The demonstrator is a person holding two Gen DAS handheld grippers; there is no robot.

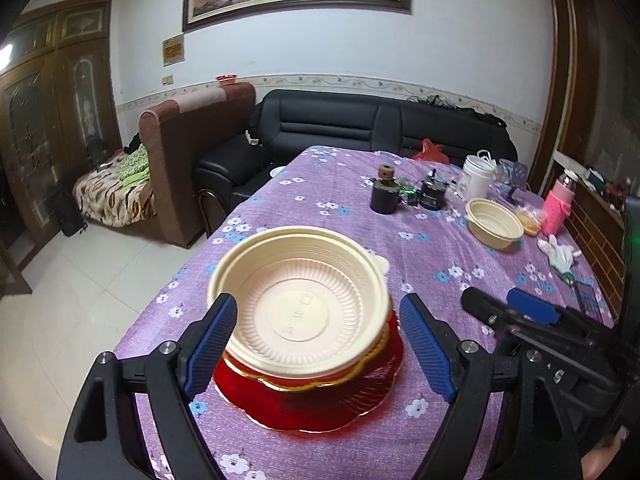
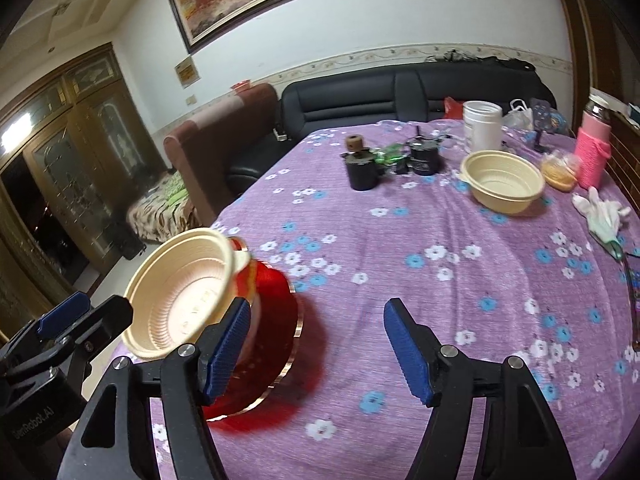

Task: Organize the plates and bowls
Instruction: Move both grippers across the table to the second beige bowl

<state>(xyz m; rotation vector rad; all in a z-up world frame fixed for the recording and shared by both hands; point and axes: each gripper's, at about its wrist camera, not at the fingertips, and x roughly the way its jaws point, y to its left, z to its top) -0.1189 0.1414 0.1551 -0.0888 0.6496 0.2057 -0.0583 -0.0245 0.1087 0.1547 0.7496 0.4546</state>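
Note:
A cream plastic bowl (image 1: pixel 300 304) rests tilted on a stack of red glass dishes (image 1: pixel 320 404) near the table's left edge. My left gripper (image 1: pixel 320 348) is open just short of it, one pad on each side of the bowl's near rim, neither pressing. In the right wrist view the same cream bowl (image 2: pixel 180 296) leans on the red dishes (image 2: pixel 276 320), with the left gripper (image 2: pixel 86 314) behind it. My right gripper (image 2: pixel 318 350) is open over bare cloth, its left finger (image 2: pixel 228 348) in front of the red dishes. A second cream bowl (image 2: pixel 502 184) stands far right.
The table wears a purple flowered cloth (image 2: pixel 400 280). At the far end stand a dark mug (image 2: pixel 360 172), a black jar (image 2: pixel 424 160), a white tub (image 2: pixel 482 126) and a pink bottle (image 2: pixel 592 152). A white glove (image 2: pixel 600 212) lies at the right. The floor drops off left.

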